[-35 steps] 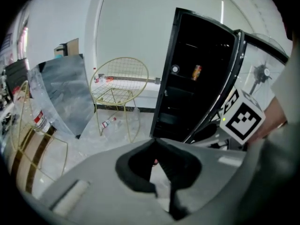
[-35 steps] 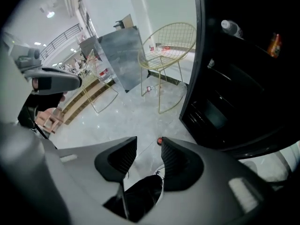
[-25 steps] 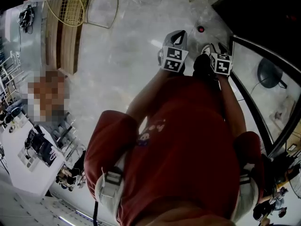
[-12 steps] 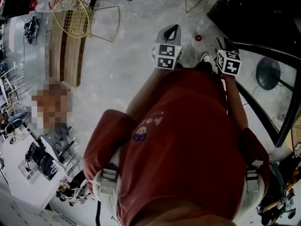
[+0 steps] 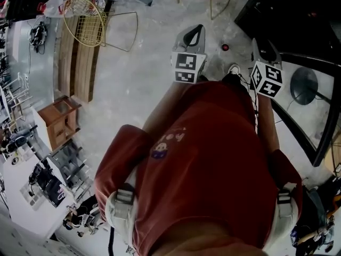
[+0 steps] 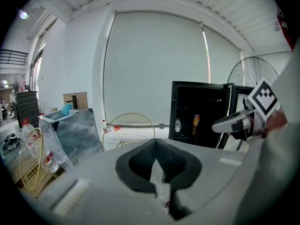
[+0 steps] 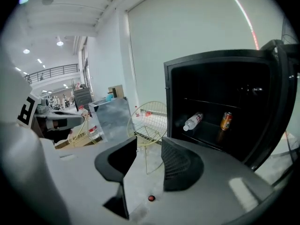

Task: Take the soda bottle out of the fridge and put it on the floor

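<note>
The black fridge [image 7: 220, 102] stands open ahead of me. On its lower shelf lies a clear soda bottle [image 7: 193, 121], tilted, with an orange can [image 7: 226, 120] upright beside it. The left gripper view shows the same bottle [image 6: 177, 125] and can [image 6: 195, 122] deep in the dark box. My right gripper [image 7: 147, 146] is open with nothing between its fingers, well short of the fridge. My left gripper [image 6: 156, 146] has its tips together and holds nothing. In the head view both the left gripper [image 5: 198, 30] and the right gripper [image 5: 261, 44] are held out in front of the red shirt.
The fridge door [image 5: 319, 89] is swung open at the right, with a fan [image 5: 303, 84] behind its glass. A yellow wire chair [image 5: 88, 17], a wooden bench [image 5: 74, 57] and a small wooden cabinet [image 5: 58, 119] stand at the left. A small red thing [image 5: 225, 47] lies on the floor.
Both grippers have come up and forward. The right one has drifted to the right, toward the fridge. The jaws look the same.
</note>
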Tool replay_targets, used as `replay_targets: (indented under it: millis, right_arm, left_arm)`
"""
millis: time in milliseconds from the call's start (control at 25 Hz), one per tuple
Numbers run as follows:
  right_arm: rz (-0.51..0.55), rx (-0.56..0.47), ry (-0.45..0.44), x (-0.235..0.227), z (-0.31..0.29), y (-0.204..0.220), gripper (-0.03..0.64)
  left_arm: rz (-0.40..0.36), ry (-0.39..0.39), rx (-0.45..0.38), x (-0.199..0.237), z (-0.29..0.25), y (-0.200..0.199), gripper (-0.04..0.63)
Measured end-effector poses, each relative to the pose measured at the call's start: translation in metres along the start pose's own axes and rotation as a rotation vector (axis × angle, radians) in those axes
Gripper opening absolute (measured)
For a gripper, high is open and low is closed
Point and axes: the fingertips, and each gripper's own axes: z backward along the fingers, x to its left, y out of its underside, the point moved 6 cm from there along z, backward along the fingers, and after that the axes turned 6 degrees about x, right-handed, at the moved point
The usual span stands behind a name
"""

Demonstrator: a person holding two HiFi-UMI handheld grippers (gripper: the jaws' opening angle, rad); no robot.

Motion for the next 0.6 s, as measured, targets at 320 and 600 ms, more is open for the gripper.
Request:
replay_targets:
  millis: [320,600]
  right_arm:
    - [0.004,-0.035,0.027,-0.001,0.006,-0.009,0.147]
    - [0.021,-0.034,0.04,-0.006,0.012,-0.004,0.147]
  left_arm:
    - [-0.017,0.006,0.004,-0.001,0.005,-0.007,0.0]
    - [0.0,0.005,-0.005,-0.002,0.01,-0.004,0.0]
